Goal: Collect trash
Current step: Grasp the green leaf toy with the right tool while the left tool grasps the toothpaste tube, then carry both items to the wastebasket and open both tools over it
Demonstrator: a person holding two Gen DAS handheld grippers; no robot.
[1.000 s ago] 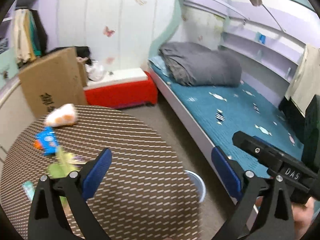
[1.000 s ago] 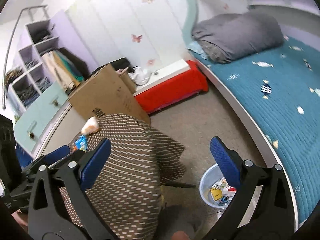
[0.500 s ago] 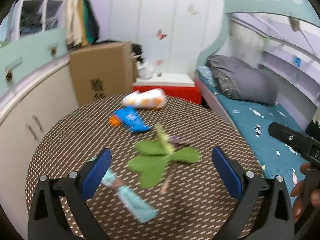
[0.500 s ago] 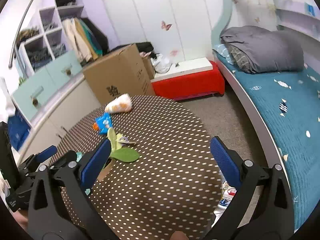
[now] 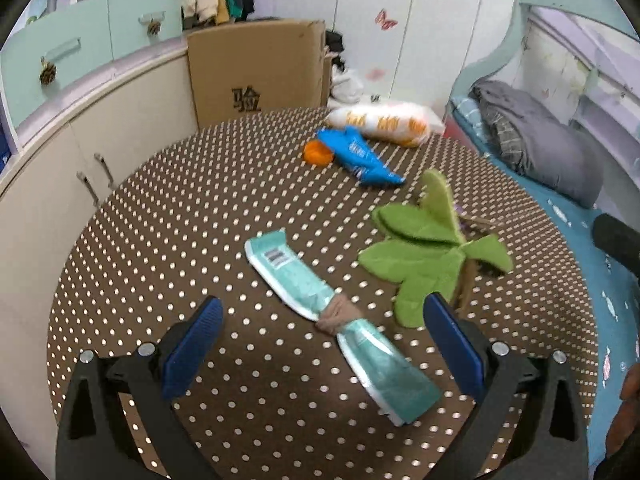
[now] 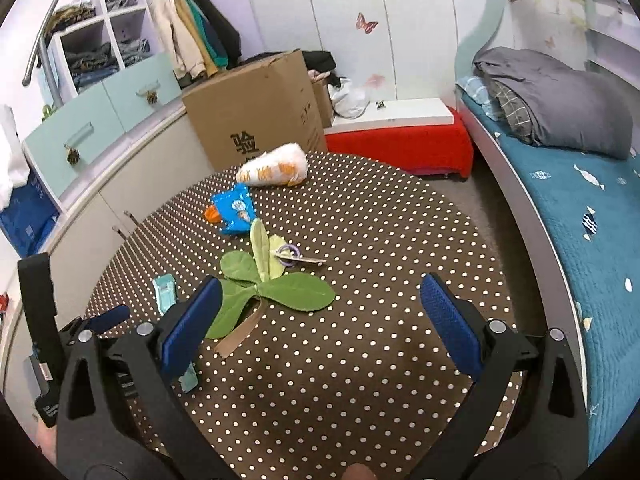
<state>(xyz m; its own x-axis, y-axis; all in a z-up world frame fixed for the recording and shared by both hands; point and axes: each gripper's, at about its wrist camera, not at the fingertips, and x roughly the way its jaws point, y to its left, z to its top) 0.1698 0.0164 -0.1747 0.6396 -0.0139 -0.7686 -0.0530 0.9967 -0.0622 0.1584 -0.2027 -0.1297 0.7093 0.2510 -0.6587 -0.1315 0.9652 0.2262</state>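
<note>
A round brown dotted table (image 5: 168,216) carries trash. A teal wrapper (image 5: 320,304) twisted in the middle lies just ahead of my open, empty left gripper (image 5: 324,344). Green leaves (image 5: 432,252) lie right of it; they also show in the right wrist view (image 6: 280,288). A blue packet (image 5: 360,156), an orange scrap (image 5: 318,152) and a white-and-orange bag (image 5: 384,122) lie farther back. My right gripper (image 6: 320,316) is open and empty, above the table's near side, with the leaves just ahead. The left gripper's fingers (image 6: 104,320) show at the left of the right wrist view.
A cardboard box (image 6: 256,112) stands behind the table. A curved cabinet (image 5: 60,128) runs along the left. A red bench (image 6: 400,144) and a bed with a teal cover (image 6: 580,208) and grey quilt (image 6: 552,96) are to the right.
Both grippers swung left from the bed and floor bin toward the table. The left one has come closer and lower over the teal wrapper. Both stayed open.
</note>
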